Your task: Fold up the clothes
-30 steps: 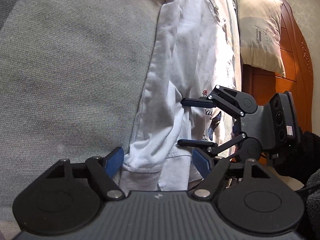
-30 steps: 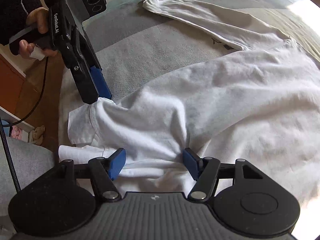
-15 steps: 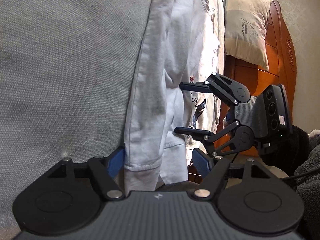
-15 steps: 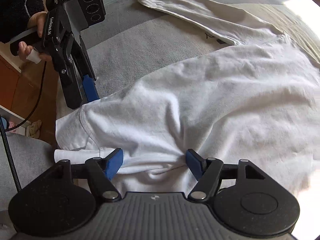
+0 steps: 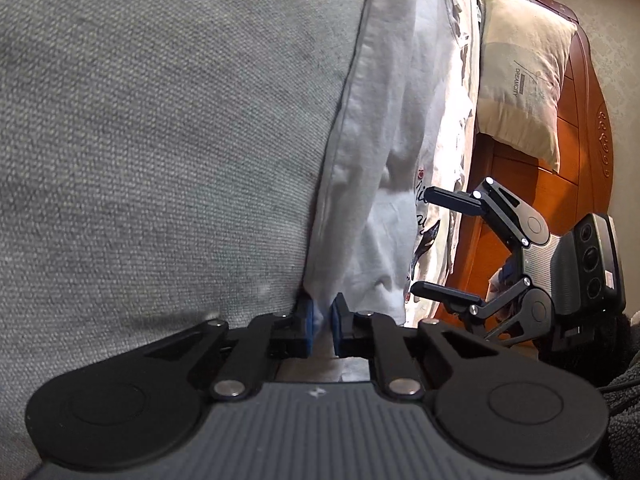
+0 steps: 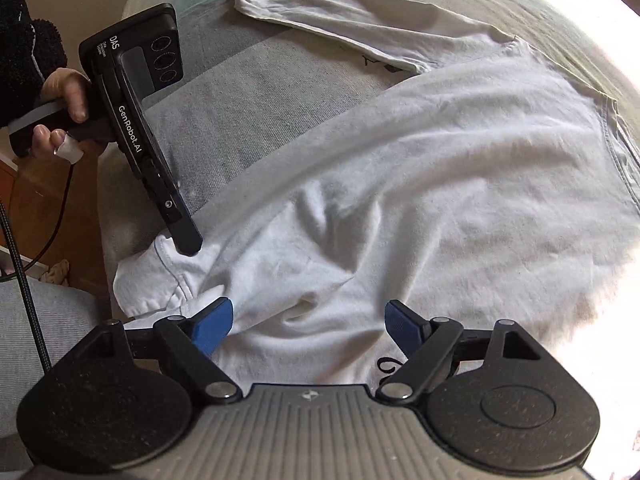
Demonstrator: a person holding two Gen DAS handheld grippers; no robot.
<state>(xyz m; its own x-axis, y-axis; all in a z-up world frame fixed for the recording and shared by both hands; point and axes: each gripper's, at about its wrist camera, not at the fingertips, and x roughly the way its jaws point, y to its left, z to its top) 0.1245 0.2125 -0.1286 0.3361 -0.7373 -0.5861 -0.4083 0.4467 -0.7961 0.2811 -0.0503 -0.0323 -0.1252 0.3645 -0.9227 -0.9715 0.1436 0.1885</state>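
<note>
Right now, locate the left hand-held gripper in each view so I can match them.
Left wrist view: left hand-held gripper at bottom centre, shut on the white shirt hem.
Right wrist view: left hand-held gripper enters from upper left, tip on the shirt's corner.
Shared landmark: the white shirt.

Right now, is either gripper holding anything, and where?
The left gripper pinches the white shirt at its hem corner. The right gripper is open, holding nothing.
</note>
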